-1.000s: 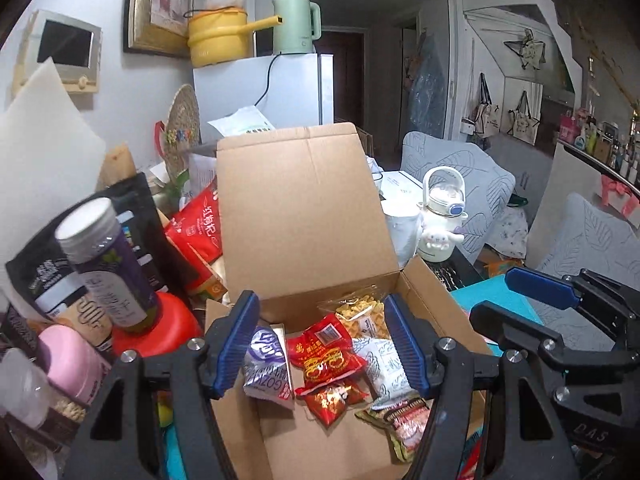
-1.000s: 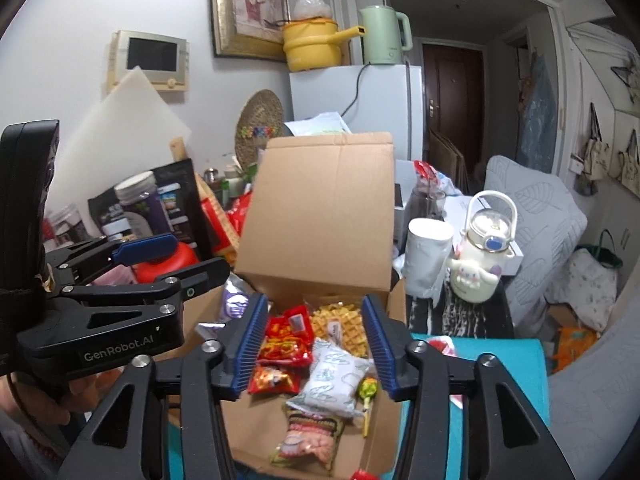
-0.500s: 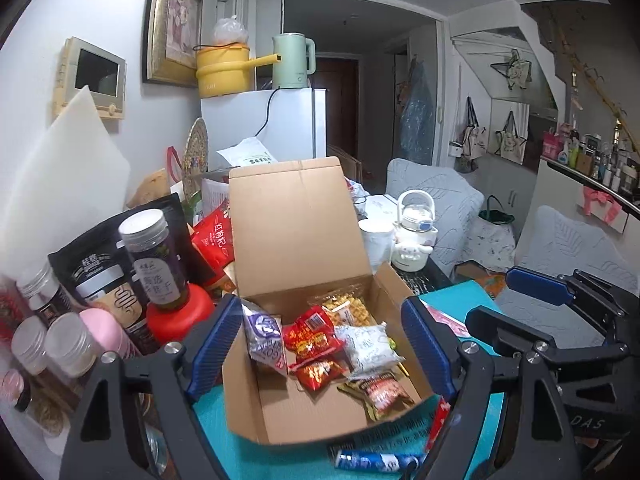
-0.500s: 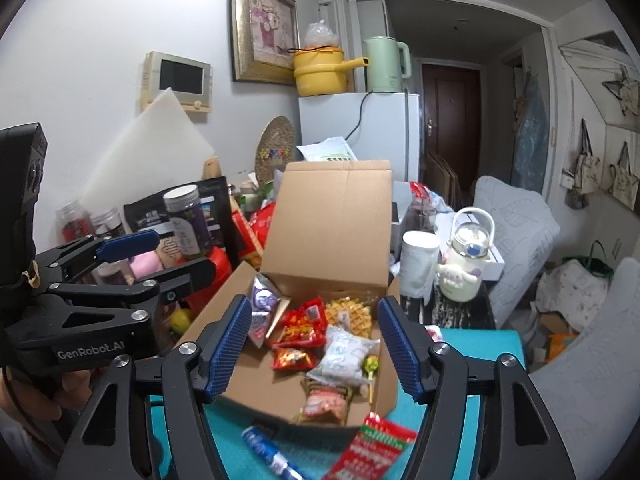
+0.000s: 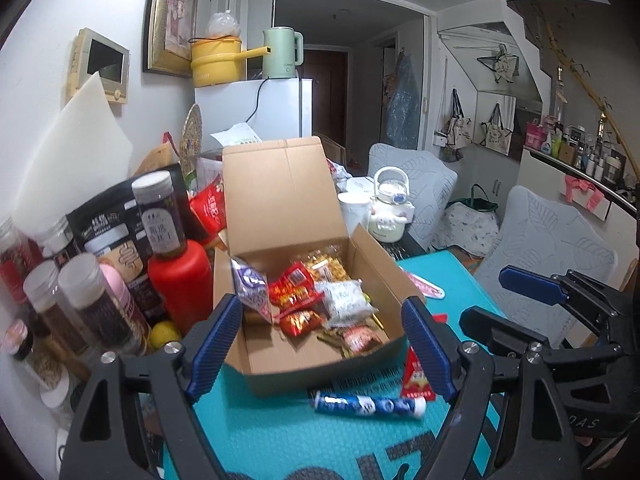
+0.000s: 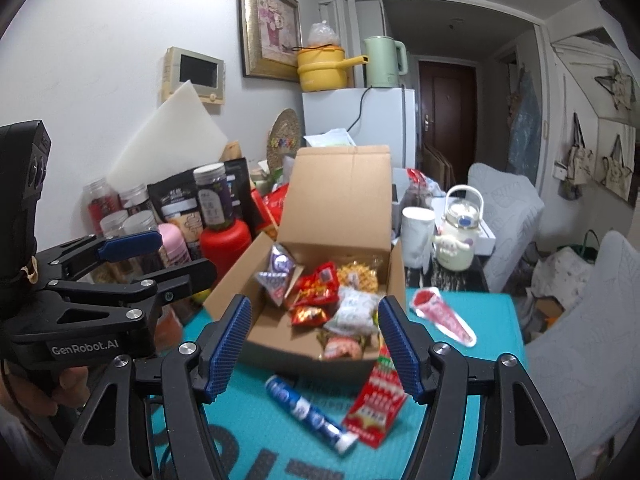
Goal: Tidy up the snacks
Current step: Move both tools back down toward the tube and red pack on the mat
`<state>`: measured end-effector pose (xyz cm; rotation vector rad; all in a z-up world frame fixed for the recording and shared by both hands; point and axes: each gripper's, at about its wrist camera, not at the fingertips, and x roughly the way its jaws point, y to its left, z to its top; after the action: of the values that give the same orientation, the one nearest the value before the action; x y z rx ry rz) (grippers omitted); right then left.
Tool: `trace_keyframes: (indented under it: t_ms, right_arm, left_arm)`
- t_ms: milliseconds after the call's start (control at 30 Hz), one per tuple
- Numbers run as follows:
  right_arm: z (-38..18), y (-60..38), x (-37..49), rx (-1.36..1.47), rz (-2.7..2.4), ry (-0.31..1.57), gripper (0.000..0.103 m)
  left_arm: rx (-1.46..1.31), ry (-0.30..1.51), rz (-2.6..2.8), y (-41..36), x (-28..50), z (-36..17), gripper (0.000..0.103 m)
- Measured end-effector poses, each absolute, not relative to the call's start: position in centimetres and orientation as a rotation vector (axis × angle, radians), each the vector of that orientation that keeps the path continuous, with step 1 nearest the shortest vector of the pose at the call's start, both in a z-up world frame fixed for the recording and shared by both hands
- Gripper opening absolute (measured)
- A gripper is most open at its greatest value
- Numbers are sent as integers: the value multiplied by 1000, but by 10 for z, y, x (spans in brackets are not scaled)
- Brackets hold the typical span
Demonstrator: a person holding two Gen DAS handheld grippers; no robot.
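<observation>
Left wrist view first: at the far left, jars and bottles crowd the table edge, among them a clear jar with a silver lid, a dark bottle with a grey cap and a red bottle just beside the box. The left gripper has its jaws apart with nothing between the blue pads, released; they have just been opening. Beyond it, mid-scene, the cardboard box sits on the teal mat, lid flap standing upright at the far side. Inside lie snack packets: a purple-and-silver one leaning on the left wall, red ones in the middle, a white one to the right. On the mat near the box front lie a blue-and-white tube and a red packet.

Right wrist view: the left tool shows at the left, a hand gripping it. The right gripper is likewise released, jaws having just widened, empty, framing the box front. A red-and-white wrapper lies on the mat right of the box. Farther right stand a white cup and a cream kettle.
</observation>
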<state>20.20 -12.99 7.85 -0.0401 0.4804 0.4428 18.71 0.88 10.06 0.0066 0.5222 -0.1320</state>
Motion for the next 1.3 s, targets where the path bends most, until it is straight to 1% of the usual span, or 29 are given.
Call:
trace_keyframes:
  t_ms: [300,800,867,1000,1067,1200,1300]
  right_arm:
    - [47,-135,180,-18,447,536,66]
    - [-5,-140,185,11,318,602,67]
    - [-13,-143,189,27,299,611,69]
    - [-28,-146,203,45,255,644,69]
    - [-35,-147,210,42,237,665,72]
    - [-50,-149,225,34,205,696,72]
    - [-60,-152,239,56,201,721,78]
  left_arm:
    - [-8,569,-156,6,170,77,82]
    - [-67,682,-139,13,175,23,82]
    - [-76,696,-135,14,179,16,82]
    - [-99,737,-137,15,187,-1,82]
    - [-105,752,-130,15,192,-9,82]
    - [-112,779,-120,15,200,-23,82]
    - [-125,808,-113,15,207,-34,82]
